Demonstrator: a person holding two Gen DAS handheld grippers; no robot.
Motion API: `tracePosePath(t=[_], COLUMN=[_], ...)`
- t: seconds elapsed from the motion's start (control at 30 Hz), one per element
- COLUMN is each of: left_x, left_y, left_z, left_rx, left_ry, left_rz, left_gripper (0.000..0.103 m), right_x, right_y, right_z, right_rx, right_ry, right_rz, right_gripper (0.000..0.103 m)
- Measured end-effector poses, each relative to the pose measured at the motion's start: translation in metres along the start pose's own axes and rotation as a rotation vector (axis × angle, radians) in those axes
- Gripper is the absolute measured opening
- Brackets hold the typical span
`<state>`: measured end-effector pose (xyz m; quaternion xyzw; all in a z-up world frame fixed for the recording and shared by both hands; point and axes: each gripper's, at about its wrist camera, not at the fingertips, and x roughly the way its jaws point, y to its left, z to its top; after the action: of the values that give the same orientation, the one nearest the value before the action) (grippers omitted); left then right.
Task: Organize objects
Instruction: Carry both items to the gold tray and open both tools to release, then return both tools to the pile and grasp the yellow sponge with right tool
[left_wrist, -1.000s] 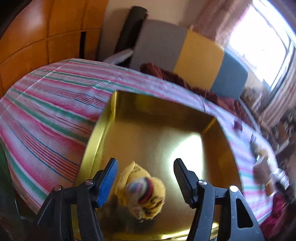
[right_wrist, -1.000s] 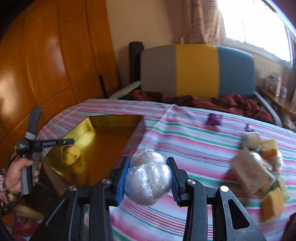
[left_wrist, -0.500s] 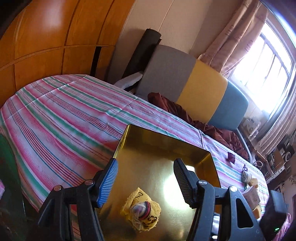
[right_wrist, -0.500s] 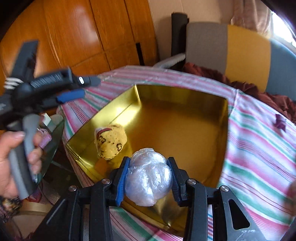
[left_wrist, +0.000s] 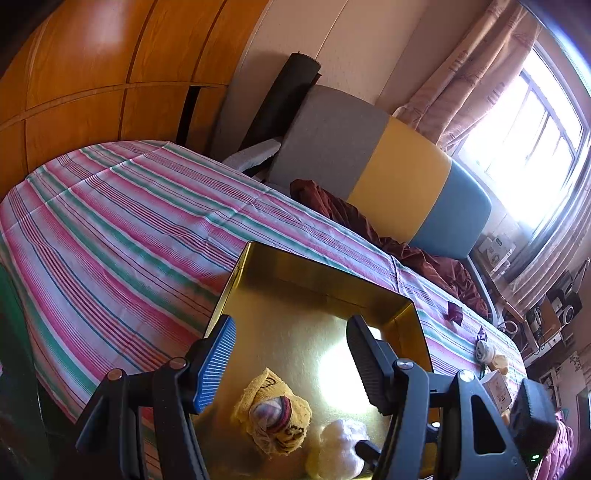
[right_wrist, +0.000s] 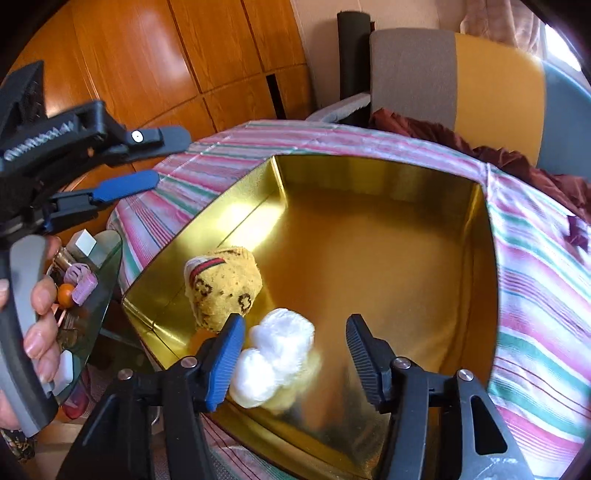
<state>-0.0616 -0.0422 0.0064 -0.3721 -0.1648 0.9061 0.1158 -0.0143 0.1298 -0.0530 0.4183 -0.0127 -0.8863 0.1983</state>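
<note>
Right gripper (right_wrist: 293, 356) poised over the near corner of the gold tin (right_wrist: 480, 229), which rests on the striped surface (right_wrist: 535, 332). Its jaws have just been opening and now stand moderately apart; the white bundle (right_wrist: 275, 354) lies between them, against the blue left pad but clear of the right one — released into the tin, apparently, so that it settles beside the yellow patterned sock ball (right_wrist: 223, 286) already inside. Left gripper (left_wrist: 291, 360) hangs above the same tin with jaws about half open and nothing between them, drawn back, by this reading, to leave room for the drop. The bundle's edges are smeared, so whether it has come to rest on the tin floor cannot be told. The remaining small items (left_wrist: 491, 360) at the far end of the surface are too small to identify — the tin's near wall is cut off by the gripper bodies.
</note>
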Motion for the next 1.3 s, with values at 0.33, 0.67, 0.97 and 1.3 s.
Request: tracePosePath(t=[0.33,0.67,0.97,1.3], left_x=[0.009,0.013,0.012,-0.003], left_y=[-0.017,-0.046,-0.087,-0.133], left_z=[-0.017,-0.037,-0.064,-0.093], left_rx=[0.011,0.038,0.159,0.308], left_ry=[0.064,0.139,0.211,0.243], left_rz=[-0.067,-0.195,-0.279,-0.405], left_gripper=[0.063,0.069,0.069,0.069], right_x=[-0.039,-0.081,-0.121,-0.143], right_y=[-0.016,-0.059,-0.126,-0.178], right_z=[0.002,-0.017,-0.047,-0.085], right_rx=[0.02,0.041,0.189,0.256], right_ry=[-0.075,-0.095,-0.055,-0.005], right_rz=[-0.059,-0.221,-0.335,-0.502], right_gripper=[0.066,0.073,0.073,0.076])
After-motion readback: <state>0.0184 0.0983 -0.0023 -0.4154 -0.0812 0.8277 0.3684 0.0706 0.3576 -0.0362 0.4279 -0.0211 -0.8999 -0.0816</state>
